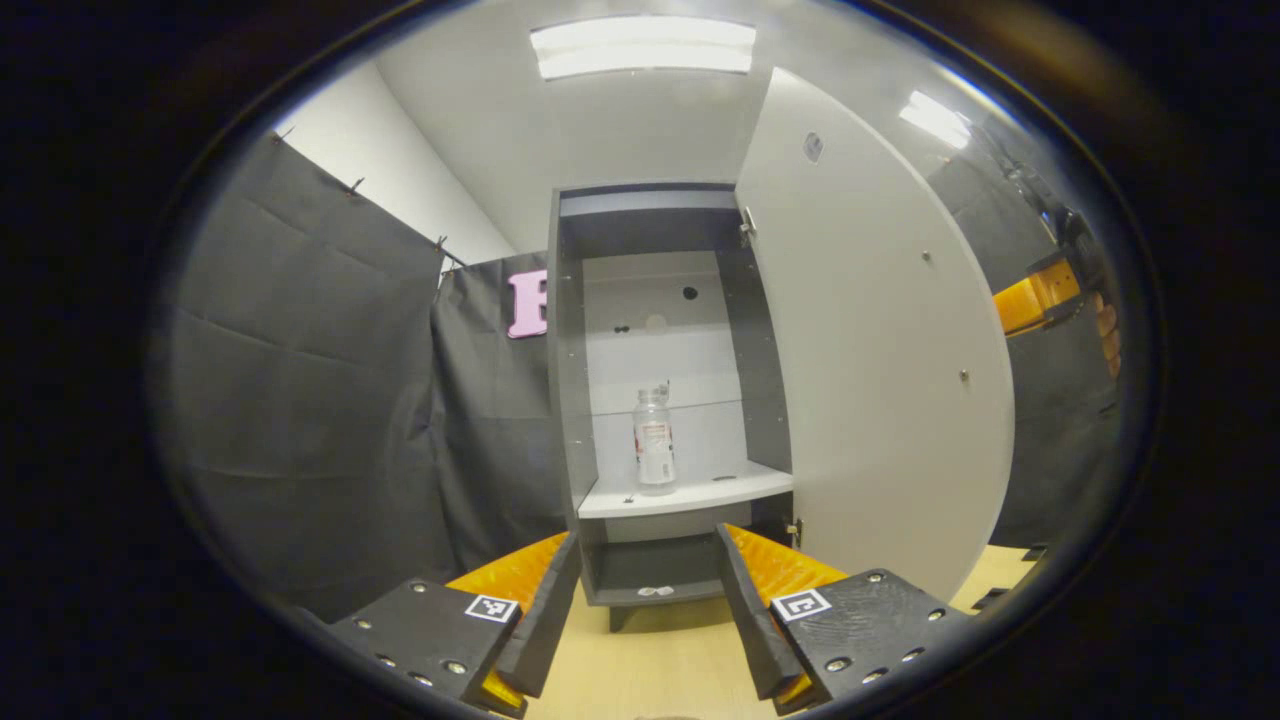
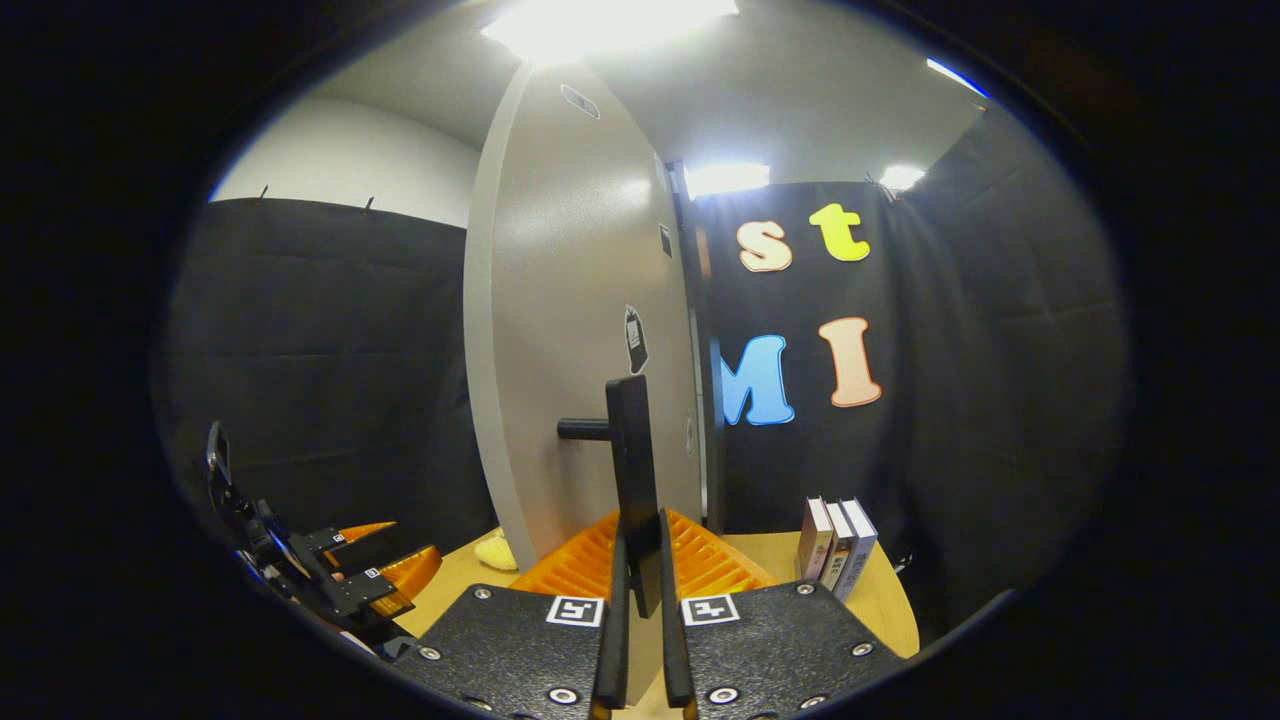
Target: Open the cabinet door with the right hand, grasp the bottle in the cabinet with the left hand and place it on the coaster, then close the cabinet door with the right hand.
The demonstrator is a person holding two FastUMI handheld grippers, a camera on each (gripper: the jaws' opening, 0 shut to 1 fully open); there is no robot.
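The grey cabinet (image 1: 570, 400) stands with its door (image 1: 870, 350) swung wide to the right. A clear plastic bottle (image 1: 654, 440) with a white label stands upright on the white shelf (image 1: 700, 490) inside. My left gripper (image 1: 648, 536) is open, well short of the cabinet and a little below the shelf, with nothing between its fingers. In the right gripper view, my right gripper (image 2: 642, 528) is shut on the black bar handle (image 2: 632, 450) of the door (image 2: 580, 330). The left gripper (image 2: 345, 585) hangs at the lower left. A pale yellow round thing (image 2: 497, 550), perhaps the coaster, lies on the table by the door's foot.
The cabinet stands on a light wooden table (image 1: 650, 660). Three books (image 2: 835, 555) stand upright on the table's right side, past the door's hinge edge. Black cloth walls close the booth on all sides. An orange part of the right gripper (image 1: 1040, 300) peeks from behind the door.
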